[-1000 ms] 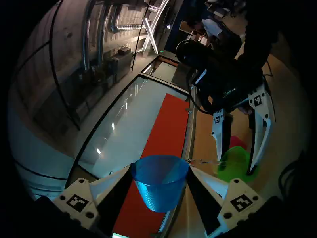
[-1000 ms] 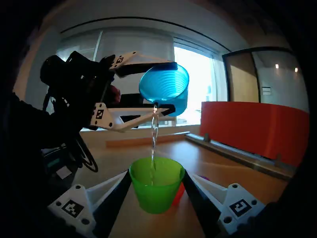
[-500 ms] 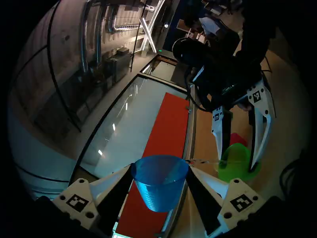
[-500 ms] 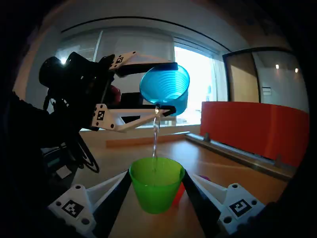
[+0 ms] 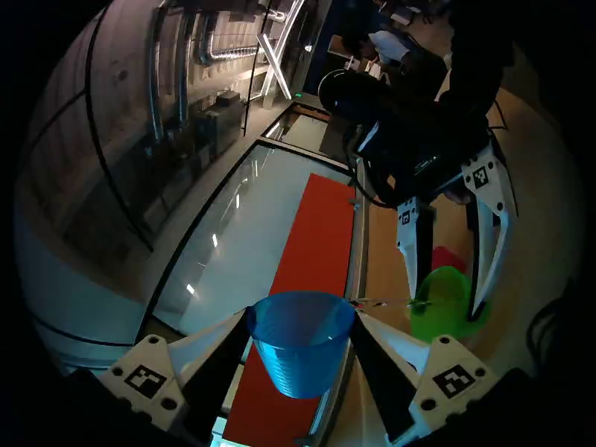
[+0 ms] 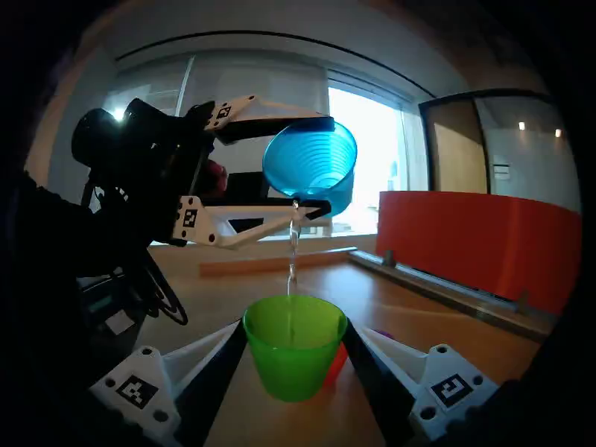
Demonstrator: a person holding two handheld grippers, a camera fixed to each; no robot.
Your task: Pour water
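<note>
My left gripper [image 5: 299,337] is shut on a blue cup [image 5: 300,341], tipped on its side high above the table. In the right gripper view the same blue cup [image 6: 310,165] hangs tilted, and a thin stream of water [image 6: 292,257] falls from its rim. The stream lands in a green cup [image 6: 295,346] standing upright on the wooden table [image 6: 387,298]. My right gripper [image 6: 295,350] is shut on the green cup. From the left gripper view the green cup [image 5: 445,303] sits between the right gripper's white fingers [image 5: 489,246].
A red panel [image 6: 484,238] runs along the table's far right edge, with a metal rail [image 6: 439,287] in front of it. A small red object [image 6: 337,363] lies behind the green cup. A person's dark sleeve [image 6: 52,246] holds the left gripper. Bright windows stand behind.
The pour goes on; the blue cup has tipped very slightly further, and the stream looks a little thinner. Both grippers hold nearly the same places.
</note>
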